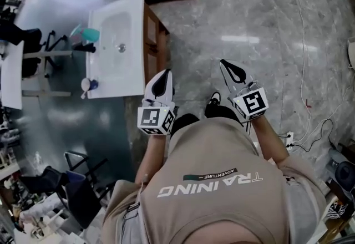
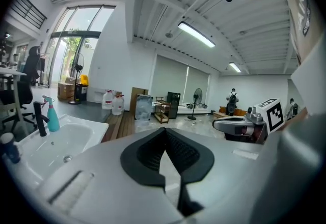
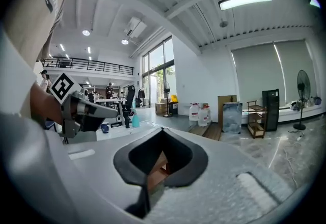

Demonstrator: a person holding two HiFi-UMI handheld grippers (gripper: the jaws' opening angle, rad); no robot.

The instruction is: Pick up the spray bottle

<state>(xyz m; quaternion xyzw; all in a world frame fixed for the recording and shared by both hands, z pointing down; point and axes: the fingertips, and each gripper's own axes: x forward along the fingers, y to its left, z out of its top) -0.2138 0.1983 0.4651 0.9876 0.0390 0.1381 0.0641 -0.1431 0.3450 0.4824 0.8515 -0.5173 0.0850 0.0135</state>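
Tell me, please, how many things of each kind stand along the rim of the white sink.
Teal spray bottle: 1
Black faucet: 1
Blue cup: 1
Total: 3

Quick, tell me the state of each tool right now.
Left tool: closed, holding nothing.
Right tool: closed, holding nothing.
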